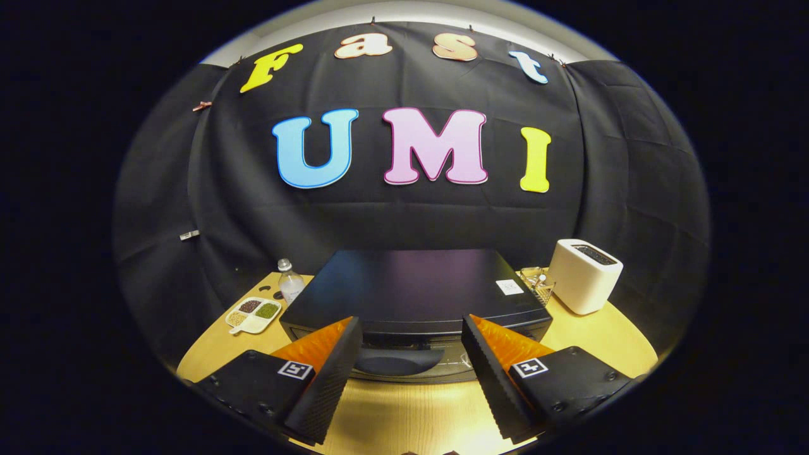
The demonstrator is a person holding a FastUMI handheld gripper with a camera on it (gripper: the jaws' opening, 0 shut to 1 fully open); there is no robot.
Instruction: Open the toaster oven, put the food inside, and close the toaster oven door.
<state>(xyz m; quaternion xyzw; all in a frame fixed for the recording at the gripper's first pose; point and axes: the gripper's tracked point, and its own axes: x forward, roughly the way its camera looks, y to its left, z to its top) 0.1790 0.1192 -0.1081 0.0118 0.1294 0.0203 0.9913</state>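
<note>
The claw (411, 373) gapes wide, holding nothing, before one black toaster oven (414, 287). The bench (607, 341) also carries one white toaster (584, 275), one bottle (291, 281) and one four-part dish (254, 314).

A black cloth wall (404, 215), creased in a grid of fold lines and clipped along its top edge, curves around a light wooden table (607, 341) with a rounded edge. Above the cloth runs a pale strip of plain wall (404, 16). Overhead light puts a bright sheen on the tabletop's near part, while the drapery's side panels fall into shadow.
</note>
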